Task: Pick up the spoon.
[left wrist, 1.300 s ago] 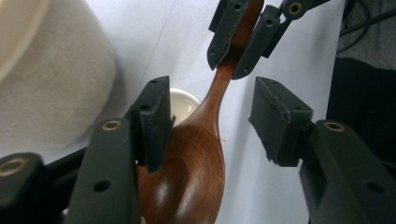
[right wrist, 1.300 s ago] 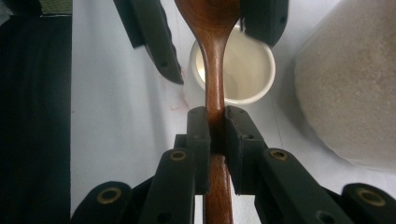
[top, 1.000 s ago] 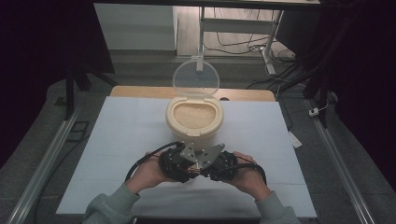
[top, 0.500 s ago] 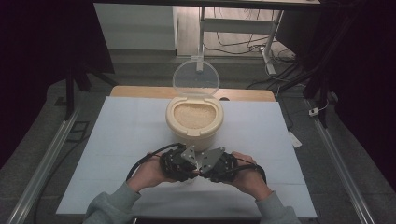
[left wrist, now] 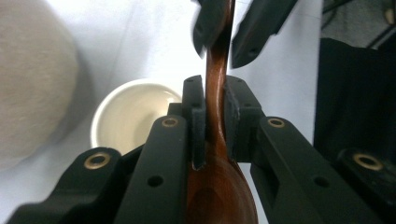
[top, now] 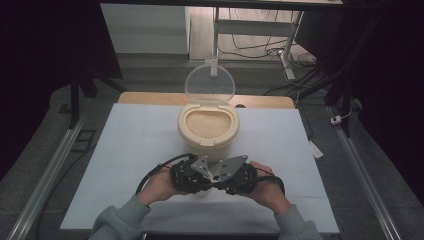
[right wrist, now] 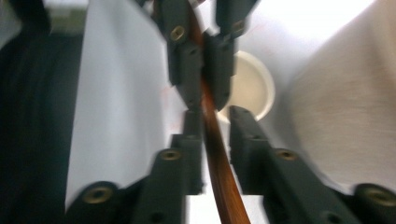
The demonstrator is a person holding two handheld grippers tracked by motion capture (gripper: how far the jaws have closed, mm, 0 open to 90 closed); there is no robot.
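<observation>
A brown wooden spoon runs between both grippers, which meet tip to tip over the table's front. My left gripper is shut on the spoon's neck, just above its bowl. In the right gripper view my right gripper stands open around the handle, with a gap on one side. A small white bowl sits on the table beneath the spoon. Behind it stands a beige rice container, full of rice, its clear lid tipped up.
The white table has free room left and right of the container. Metal rails run along both sides. A desk frame and cables lie on the floor beyond the far edge.
Both hands have shifted slightly toward the near edge and stay together. The left gripper's hold on the spoon is unchanged.
</observation>
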